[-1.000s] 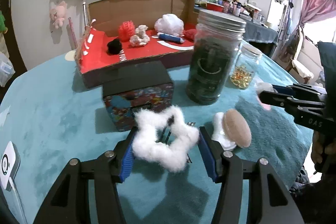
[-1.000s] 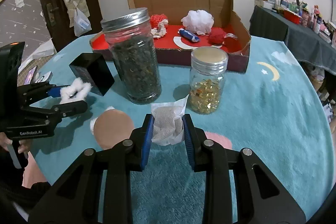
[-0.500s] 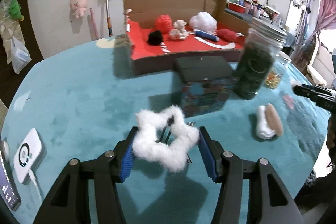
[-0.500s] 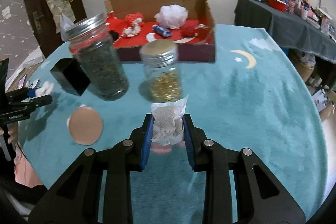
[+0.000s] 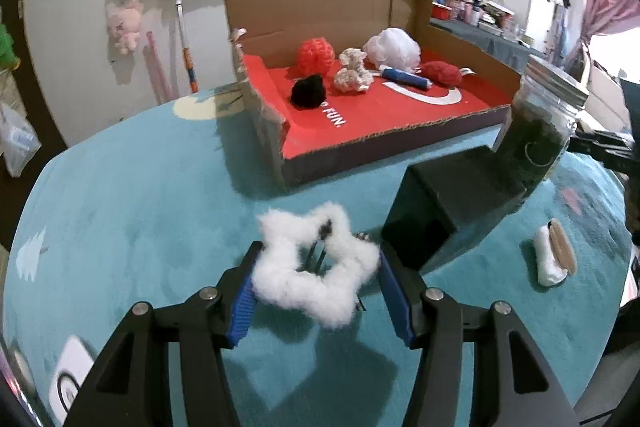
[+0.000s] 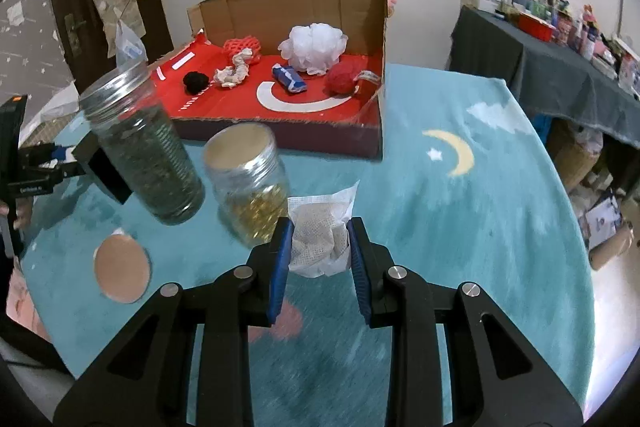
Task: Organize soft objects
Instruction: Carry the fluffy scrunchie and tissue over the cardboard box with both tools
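The fluffy white star-shaped hair clip (image 5: pixel 316 263) sits pinched in the left gripper (image 5: pixel 316 287), and the white mesh sachet (image 6: pixel 320 241) is squeezed in the right gripper (image 6: pixel 320 259) — both aloft. Carry each over the wall of the red-lined cardboard box (image 5: pixel 400 139), then release low. Below lies a teal plush cloth (image 6: pixel 460 227); a cluttered room surrounds it.

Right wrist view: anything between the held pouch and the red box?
Yes. In the right wrist view, the small jar of yellow capsules stands just left of the line from the mesh pouch to the cardboard box; otherwise bare teal cloth.
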Demonstrator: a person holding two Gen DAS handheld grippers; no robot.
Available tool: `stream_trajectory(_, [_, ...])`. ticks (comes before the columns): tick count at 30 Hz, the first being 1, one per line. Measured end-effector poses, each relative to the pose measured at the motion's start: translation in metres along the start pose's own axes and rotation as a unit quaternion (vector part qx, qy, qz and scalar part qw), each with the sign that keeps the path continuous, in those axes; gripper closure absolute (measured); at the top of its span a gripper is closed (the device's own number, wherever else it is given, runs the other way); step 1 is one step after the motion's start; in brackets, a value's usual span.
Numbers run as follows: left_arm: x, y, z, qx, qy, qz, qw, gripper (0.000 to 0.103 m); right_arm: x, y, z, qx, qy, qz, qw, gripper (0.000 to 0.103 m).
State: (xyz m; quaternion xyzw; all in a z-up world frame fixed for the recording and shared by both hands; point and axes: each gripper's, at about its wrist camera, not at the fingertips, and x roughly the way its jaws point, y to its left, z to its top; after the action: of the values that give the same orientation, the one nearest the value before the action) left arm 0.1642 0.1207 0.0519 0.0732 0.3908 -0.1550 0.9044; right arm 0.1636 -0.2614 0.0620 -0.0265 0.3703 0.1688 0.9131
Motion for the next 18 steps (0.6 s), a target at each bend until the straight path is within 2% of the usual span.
stream_trajectory(7, [0.0,0.001,0.023,0.027,-0.005,-0.02,0.9994,0.045,0.01,-0.004,0.026,-0.039,-0.004,0.015,0.999,0.076])
stream_trajectory(18, [0.001,-0.008,0.074,0.036,-0.022,-0.057,0.9975,0.045,0.021,0.003,0.075,-0.07,-0.018,0.051,0.996,0.076])
